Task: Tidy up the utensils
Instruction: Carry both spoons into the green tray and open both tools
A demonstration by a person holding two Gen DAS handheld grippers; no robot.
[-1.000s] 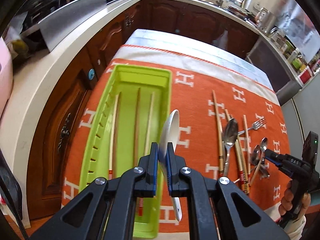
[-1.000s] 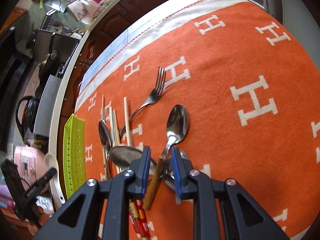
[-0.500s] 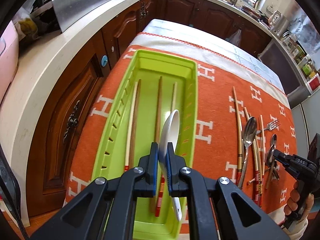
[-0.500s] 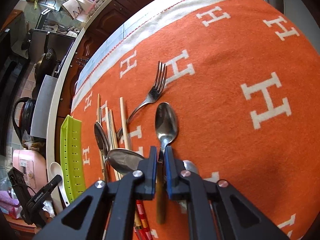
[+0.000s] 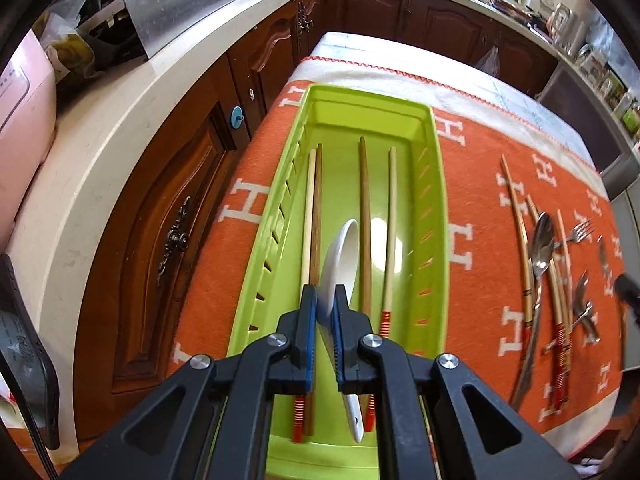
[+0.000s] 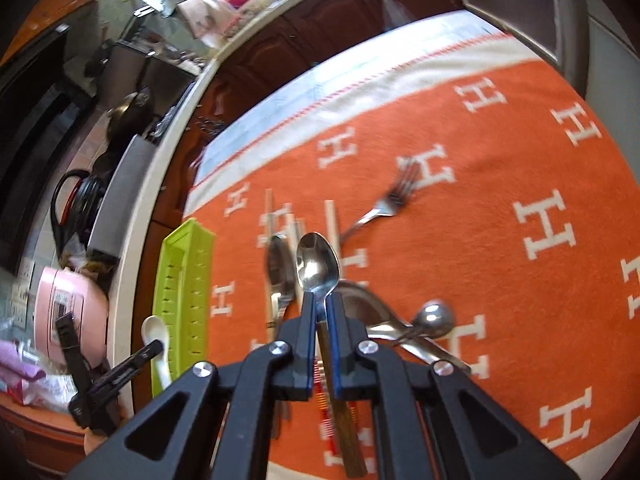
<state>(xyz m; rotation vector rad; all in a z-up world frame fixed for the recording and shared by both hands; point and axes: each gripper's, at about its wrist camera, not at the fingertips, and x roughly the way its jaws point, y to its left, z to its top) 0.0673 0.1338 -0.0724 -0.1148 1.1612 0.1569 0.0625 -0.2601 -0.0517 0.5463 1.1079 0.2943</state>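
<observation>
My left gripper is shut on a white ceramic spoon and holds it over the lime green tray, which has several chopsticks lying in it. My right gripper is shut on a metal spoon with a wooden handle, lifted above the orange cloth. Below it lie more spoons, a fork and chopsticks. The tray and the white spoon show at the left of the right wrist view.
The table's left edge borders a gap with dark wood cabinets and a white counter. A pink appliance stands on that counter. Loose cutlery and chopsticks lie on the cloth to the right of the tray.
My left gripper moved left with the white spoon until it is over the tray. My right gripper shut on the wooden-handled spoon and lifted it off the cloth.
</observation>
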